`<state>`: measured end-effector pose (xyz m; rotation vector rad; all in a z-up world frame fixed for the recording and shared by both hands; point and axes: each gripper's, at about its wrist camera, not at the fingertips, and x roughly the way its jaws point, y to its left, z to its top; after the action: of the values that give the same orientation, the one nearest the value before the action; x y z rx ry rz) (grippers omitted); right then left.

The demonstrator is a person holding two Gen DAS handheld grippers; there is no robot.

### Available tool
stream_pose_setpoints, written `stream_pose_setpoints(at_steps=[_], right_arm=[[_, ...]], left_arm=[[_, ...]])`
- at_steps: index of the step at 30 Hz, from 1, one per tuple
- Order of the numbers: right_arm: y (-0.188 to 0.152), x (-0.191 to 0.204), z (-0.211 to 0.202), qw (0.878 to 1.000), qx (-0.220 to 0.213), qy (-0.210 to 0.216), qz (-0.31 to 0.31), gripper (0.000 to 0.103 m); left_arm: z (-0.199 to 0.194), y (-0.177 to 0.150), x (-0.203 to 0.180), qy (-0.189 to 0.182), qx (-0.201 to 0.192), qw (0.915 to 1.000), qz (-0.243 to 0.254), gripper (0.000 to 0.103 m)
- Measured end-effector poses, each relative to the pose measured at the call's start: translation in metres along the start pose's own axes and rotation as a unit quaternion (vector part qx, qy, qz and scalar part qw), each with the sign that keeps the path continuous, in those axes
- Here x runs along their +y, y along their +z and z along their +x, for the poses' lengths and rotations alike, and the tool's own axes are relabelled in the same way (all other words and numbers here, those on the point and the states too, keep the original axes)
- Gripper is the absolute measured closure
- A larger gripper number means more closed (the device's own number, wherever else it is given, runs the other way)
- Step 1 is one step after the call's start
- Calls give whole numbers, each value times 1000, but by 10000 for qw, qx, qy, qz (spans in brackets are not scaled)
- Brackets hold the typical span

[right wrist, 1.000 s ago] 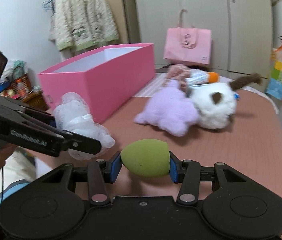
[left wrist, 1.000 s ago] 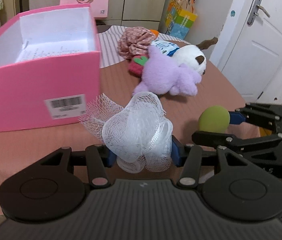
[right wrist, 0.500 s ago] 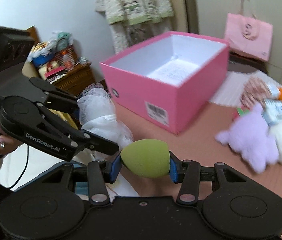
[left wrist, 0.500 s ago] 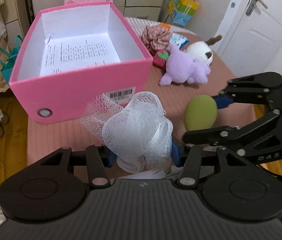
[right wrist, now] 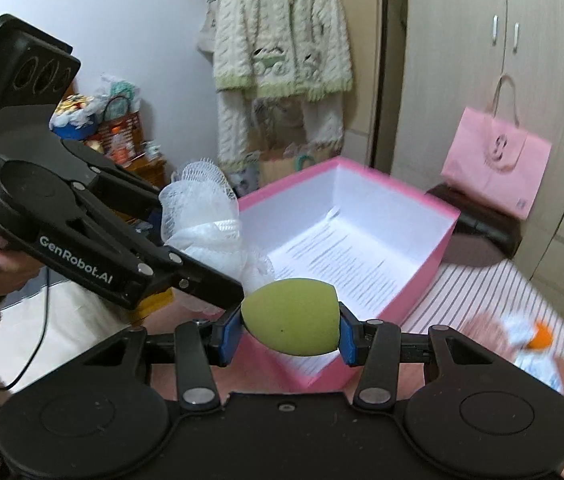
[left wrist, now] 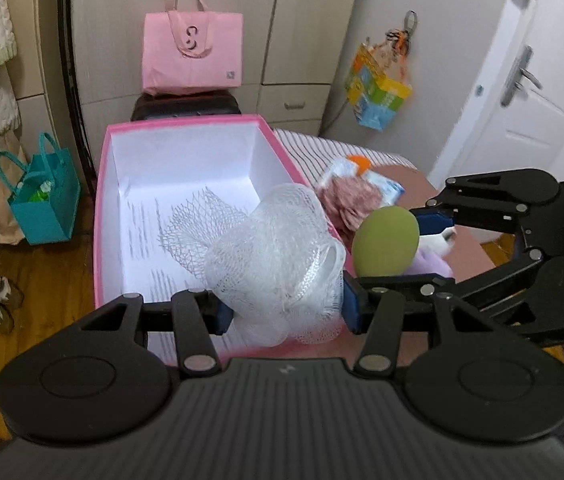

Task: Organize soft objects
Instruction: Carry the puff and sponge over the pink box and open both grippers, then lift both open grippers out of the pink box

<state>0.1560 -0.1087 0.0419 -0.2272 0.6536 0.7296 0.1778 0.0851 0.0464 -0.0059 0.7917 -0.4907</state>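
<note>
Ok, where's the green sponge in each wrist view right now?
Left wrist: green sponge right of centre, clamped in the right gripper, beside the white mesh puff.
Right wrist: sponge low centre, between this gripper's own blue pads.
Shared landmark: the pink box, open, with a printed sheet on its floor.

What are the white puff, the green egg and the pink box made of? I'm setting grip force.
White puff: gathered plastic-looking mesh netting, open weave visible at its loose edge.
Green egg: matte foam sponge by the look, finely pored, no shine.
Pink box: likely cardboard, smooth pink outside, white inside, with crisp folded corners.
</note>
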Motion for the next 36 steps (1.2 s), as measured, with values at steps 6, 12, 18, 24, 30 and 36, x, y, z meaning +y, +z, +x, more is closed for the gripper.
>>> stream_pose_setpoints(at_steps=[6,12,18,24,30,36], right_arm=[[36,-26,42,9995,-65,-261,-178,50],[56,-52,98,9977,155,-436,-487,50],[63,-74,152,9940,569,-522,-770,50],[63,-79,184,9884,833,-639,-1101,51],[62,-75,191,9822,872,-808,-1453,39],[59,-73,154,9871,535,-712,-1331,28]], left_arm=[[45,41,30,315,-111,9993,-136,53],[102,68,58,506,243,9977,-371,53],[152,84,79,842,607,9930,-570,54],[171,85,85,1037,647,9901,-689,54],[174,88,91,1097,693,9874,-905,43],[140,90,71,1143,194,9914,-607,21]])
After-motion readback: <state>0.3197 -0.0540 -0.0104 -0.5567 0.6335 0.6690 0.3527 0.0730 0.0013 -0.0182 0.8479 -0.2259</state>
